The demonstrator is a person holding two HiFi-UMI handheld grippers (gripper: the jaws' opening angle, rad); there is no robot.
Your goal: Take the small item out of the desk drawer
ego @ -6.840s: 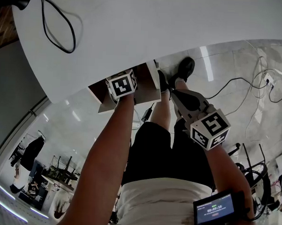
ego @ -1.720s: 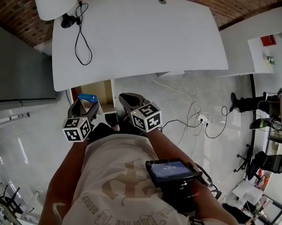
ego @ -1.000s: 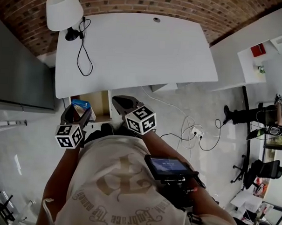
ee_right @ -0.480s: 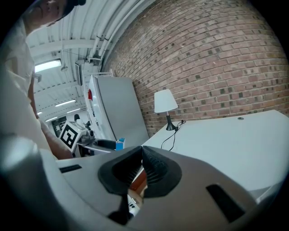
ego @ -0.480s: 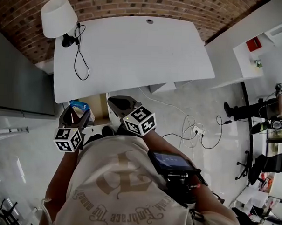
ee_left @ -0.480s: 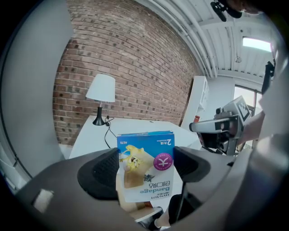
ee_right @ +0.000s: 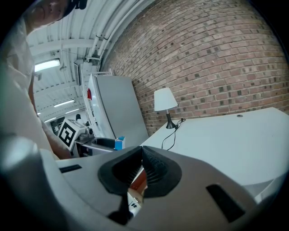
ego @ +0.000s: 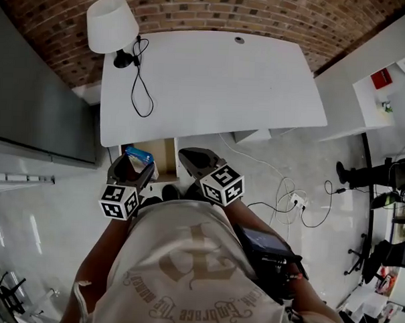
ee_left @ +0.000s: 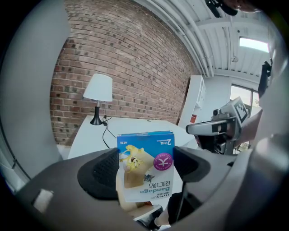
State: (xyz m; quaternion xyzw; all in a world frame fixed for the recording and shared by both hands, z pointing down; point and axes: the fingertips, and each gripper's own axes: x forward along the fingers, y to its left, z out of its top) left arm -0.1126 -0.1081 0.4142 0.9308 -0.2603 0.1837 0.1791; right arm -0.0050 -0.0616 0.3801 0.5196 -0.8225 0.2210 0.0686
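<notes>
The small item is a blue and white bandage box [ee_left: 145, 166]; my left gripper [ee_left: 145, 169] is shut on its two sides and holds it upright in the air. From the head view, the box [ego: 140, 155] sticks out of the left gripper [ego: 135, 164] just in front of the open drawer [ego: 167, 151], whose wooden inside shows under the white desk [ego: 213, 77]. My right gripper [ego: 190, 156] hovers beside the drawer, to the right of the left one. Its jaws [ee_right: 141, 159] are pressed together with nothing between them.
A white lamp [ego: 112, 25] stands at the desk's back left corner, and its black cable [ego: 142, 81] trails over the top. A grey cabinet [ego: 38, 97] is on the left. Cables and a power strip [ego: 298, 198] lie on the floor at the right. White shelves [ego: 387, 85] are far right.
Earlier my left gripper reached into the drawer under the desk; now it holds the blue box outside, above the drawer front. Over the last second both grippers kept their poses while the head view shifted.
</notes>
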